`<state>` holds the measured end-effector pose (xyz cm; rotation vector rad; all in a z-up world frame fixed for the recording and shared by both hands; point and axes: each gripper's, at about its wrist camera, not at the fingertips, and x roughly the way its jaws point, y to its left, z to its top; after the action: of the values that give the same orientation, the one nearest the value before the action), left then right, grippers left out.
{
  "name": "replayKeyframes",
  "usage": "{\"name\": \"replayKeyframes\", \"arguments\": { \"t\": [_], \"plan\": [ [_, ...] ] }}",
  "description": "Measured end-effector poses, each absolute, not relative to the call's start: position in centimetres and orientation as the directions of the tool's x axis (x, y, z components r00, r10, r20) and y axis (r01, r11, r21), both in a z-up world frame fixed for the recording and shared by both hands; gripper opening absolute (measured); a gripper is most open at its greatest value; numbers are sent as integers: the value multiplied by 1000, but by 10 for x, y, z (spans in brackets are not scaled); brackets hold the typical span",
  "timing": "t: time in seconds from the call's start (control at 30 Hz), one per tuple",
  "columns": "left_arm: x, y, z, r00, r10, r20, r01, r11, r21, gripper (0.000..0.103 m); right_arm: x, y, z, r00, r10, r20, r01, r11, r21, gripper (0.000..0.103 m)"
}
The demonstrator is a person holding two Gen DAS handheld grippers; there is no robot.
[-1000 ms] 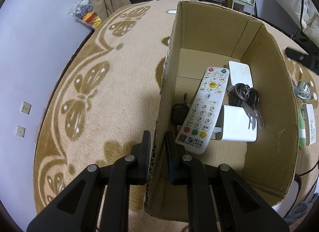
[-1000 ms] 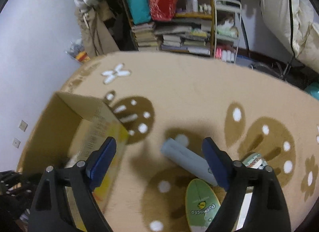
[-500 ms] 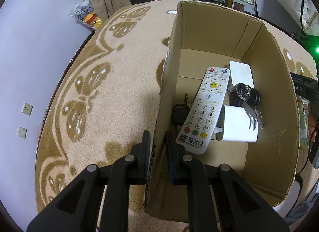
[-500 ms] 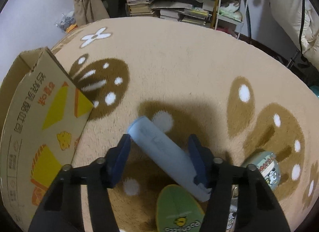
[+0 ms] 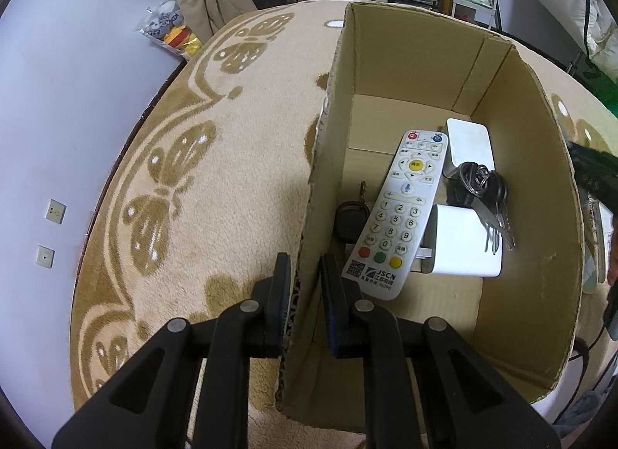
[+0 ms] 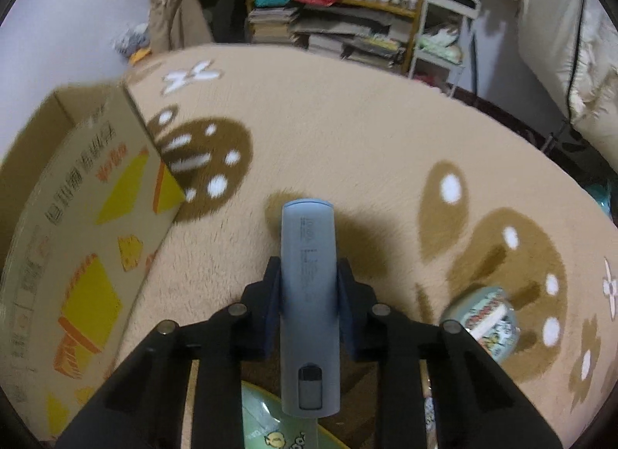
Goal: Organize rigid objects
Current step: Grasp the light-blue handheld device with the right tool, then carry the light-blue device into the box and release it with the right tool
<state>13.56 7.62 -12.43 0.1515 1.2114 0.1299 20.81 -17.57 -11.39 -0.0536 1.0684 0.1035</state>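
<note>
1. Holding a blue-grey case (image 6: 309, 294) in the right gripper (image 6: 308, 304): its fingers (image 6: 272, 294) are clamped on the two long sides, near the middle of the case, which points straight ahead above the rug (image 6: 386, 147).
2. Our left gripper (image 5: 303, 286) straddles the near wall of the cardboard box (image 5: 425, 62), one finger outside, one inside. Fingers are close together around the wall; we can't tell if both pads actually press it, a sliver of gap shows on the inner side.
3. Box already holds a white remote (image 5: 398, 209), a bunch of keys (image 5: 483, 194), a black key fob (image 5: 349, 217) and two white blocks (image 5: 465, 246). So we judge the step in hand is carrying the case over into the box.
4. From the right wrist view the box sits to the left, printed wall facing us. We'd swing left and go over that wall, not into it, clearing the rim before going down.
5. Best free floor seems to be the far strip beyond the remote or the near strip by the left gripper. We'd lay the case flat there, not on the keys.
6. Keep the left hold steady so the box doesn't slide on the rug.
7. Grip looks centred, so tilt risk is low; let go only once the case is low inside.
8. Left on the rug near the right gripper: a round tin (image 6: 486, 317) and a green oval thing (image 6: 270, 426), part hidden.
</note>
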Motion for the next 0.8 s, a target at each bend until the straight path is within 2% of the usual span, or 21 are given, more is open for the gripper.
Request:
{"name": "replayKeyframes", "arguments": {
  "t": [0.17, 0.43, 0.63, 0.8],
  "plan": [
    [136, 75, -125, 349, 197, -916, -20, 979, 203, 16, 196, -182, -79, 537, 115, -836, -74, 993, 90, 29],
    [134, 72, -126, 354, 211, -911, -12, 975, 221, 16, 166, -164, -26, 569, 272, -776, -114, 961, 254, 29],
    [134, 72, -126, 355, 210, -911, -12, 975, 221, 16, 151, -147, 0, 583, 387, -715, -127, 912, 390, 29],
    [134, 72, -126, 355, 210, -911, -12, 975, 221, 16, 147, -125, 13, 590, 445, -673, -166, 883, 439, 29]
  ]
}}
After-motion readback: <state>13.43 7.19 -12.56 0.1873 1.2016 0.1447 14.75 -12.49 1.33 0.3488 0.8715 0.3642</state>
